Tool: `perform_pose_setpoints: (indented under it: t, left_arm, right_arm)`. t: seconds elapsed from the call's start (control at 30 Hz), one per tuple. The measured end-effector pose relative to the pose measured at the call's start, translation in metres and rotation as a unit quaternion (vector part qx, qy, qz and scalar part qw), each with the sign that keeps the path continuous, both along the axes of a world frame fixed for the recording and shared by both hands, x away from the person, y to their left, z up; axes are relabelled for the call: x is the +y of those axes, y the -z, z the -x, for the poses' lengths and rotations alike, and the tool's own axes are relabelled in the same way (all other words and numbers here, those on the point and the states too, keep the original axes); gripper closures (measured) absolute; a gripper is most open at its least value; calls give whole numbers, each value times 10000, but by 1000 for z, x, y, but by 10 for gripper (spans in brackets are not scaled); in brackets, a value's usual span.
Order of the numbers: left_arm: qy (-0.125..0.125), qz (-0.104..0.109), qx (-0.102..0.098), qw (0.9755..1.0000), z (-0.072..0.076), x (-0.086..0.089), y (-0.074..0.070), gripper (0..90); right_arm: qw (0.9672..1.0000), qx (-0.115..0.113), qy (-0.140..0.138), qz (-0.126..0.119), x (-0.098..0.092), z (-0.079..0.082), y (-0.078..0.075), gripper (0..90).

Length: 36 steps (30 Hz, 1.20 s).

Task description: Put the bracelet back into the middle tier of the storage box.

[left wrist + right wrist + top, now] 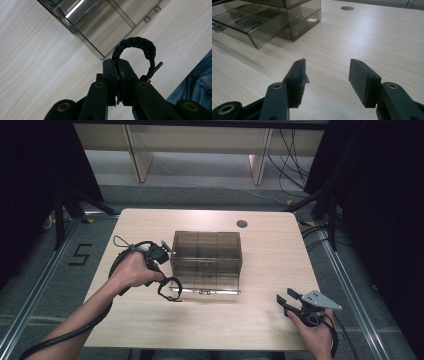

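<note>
Desk [260,255]: pale wood-grain top, rounded corners, centre of the high view; a round cable hole [242,224] in its upper right part.

Drawer box [206,251]: smoky clear plastic, divided into compartments, standing at mid-desk. Its lowest drawer [207,282] is pulled out toward the bottom of the frame, small metal handles on its front edge. In the right tool view the box sits in the upper left corner [274,17]; in the left tool view a corner of the drawer [100,30] fills the upper centre.

Left tool [167,287]: centre-left of the high view, held in the left hand [132,270], just beside the drawer's left front corner. Jaws closed tight on a black braided cord bracelet [136,50], which arches up from between them with its clasp end hanging at the right; in the high view the bracelet [172,287] loops just above the desk beside the drawer.

Right tool [289,300]: lower right of the high view, in the right hand [315,330], well apart from the box. Jaws spread wide, nothing between them, bare desk beneath [328,75].

Blue denim [197,82]: lower right edge of the left tool view.
</note>
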<state>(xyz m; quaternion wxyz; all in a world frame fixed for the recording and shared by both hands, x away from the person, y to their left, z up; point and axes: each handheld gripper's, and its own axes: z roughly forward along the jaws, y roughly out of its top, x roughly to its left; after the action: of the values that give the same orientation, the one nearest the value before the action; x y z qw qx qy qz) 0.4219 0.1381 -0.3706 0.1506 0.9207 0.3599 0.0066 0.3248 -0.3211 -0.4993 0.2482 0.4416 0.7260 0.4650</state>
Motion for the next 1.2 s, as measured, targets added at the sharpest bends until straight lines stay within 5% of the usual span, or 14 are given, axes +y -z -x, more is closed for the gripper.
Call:
perform_pose_setpoints:
  t: [0.2,0.33,1.2]
  left_arm:
    - [-38,25,-6,10000,-6,-2,0,850]
    - [-54,31,-38,10000,-8,-4,0,850]
    - [-188,-7,-50,9998,-21,-13,7,850]
  right_arm:
    - [9998,74,121,-156,2,2,0,484]
    - [9998,-164,-15,59,-1,0,0,484]
    - [9998,-181,41,24,-1,1,1,476]
